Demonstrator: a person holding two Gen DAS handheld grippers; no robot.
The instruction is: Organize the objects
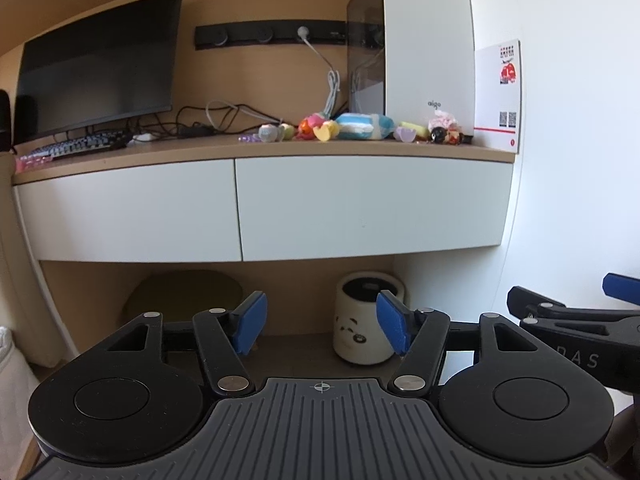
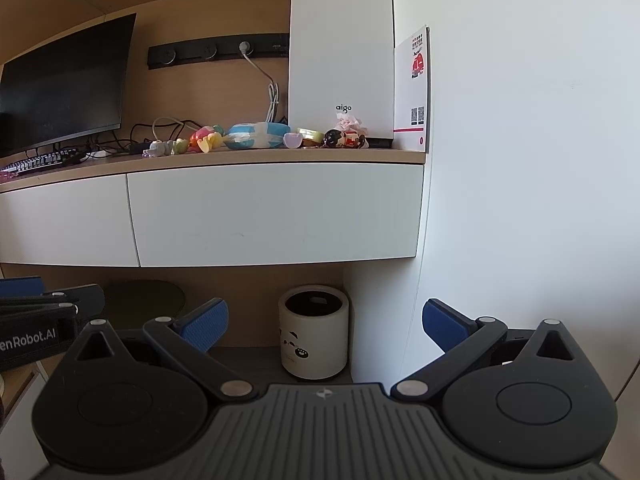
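Observation:
A row of small toys lies along the wooden desk top (image 1: 200, 150) in front of a white computer case (image 1: 428, 40): a blue-and-white plush (image 1: 362, 126), a yellow heart (image 1: 323, 133), a grey figure (image 1: 268, 133), a purple piece (image 1: 405, 135) and a black-and-red doll (image 1: 446, 135). The right wrist view shows the same plush (image 2: 256, 136) and doll (image 2: 340, 138). My left gripper (image 1: 320, 322) is open and empty, well below and in front of the desk. My right gripper (image 2: 326, 326) is open and empty, beside the left one.
A black monitor (image 1: 96, 68), keyboard (image 1: 80, 145) and cables stand at the desk's left. Two white drawer fronts (image 1: 360, 204) sit below the top. A white bin with a panda face (image 1: 366, 320) stands under the desk. A white wall (image 2: 520, 160) is on the right.

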